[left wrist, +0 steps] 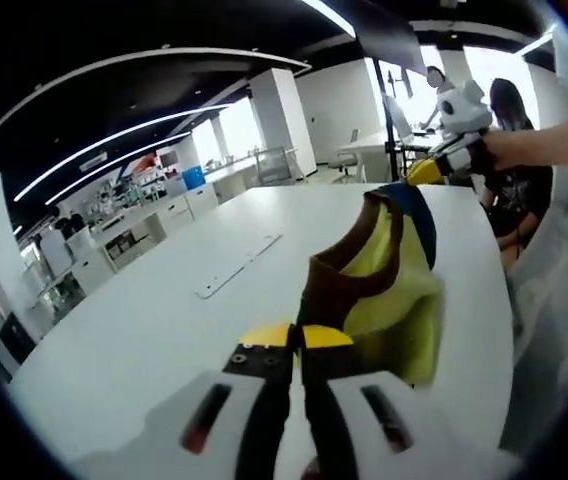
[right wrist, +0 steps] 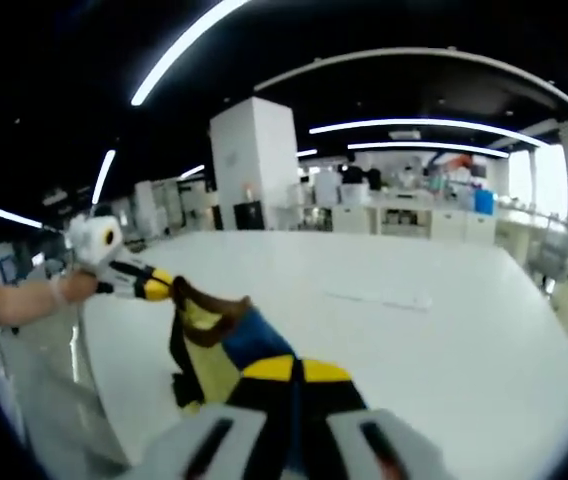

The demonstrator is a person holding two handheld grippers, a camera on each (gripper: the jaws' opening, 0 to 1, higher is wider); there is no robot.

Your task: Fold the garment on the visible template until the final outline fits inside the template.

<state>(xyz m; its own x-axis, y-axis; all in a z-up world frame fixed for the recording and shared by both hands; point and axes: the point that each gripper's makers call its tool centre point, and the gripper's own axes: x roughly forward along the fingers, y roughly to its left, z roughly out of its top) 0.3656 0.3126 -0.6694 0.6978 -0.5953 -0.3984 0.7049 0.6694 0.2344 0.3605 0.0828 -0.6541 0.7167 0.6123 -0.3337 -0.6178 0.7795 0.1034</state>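
A garment (left wrist: 394, 270) in yellow, brown and blue hangs stretched between both grippers above the white table (left wrist: 144, 320). My left gripper (left wrist: 296, 338) is shut on its near brown edge, yellow tips pressed together. In the left gripper view, the right gripper (left wrist: 424, 172) clamps the far blue corner, with a hand holding it. In the right gripper view, my right gripper (right wrist: 296, 370) is shut on the blue part of the garment (right wrist: 214, 340). The left gripper (right wrist: 159, 285) pinches the brown end at the left, held by a hand.
A flat narrow plate (left wrist: 239, 265) lies in the tabletop, seen also as the plate (right wrist: 379, 297) on the table (right wrist: 444, 350). The table's edge runs close beneath the garment. A person (left wrist: 514, 150) stands at the right. Desks and pillars fill the room behind.
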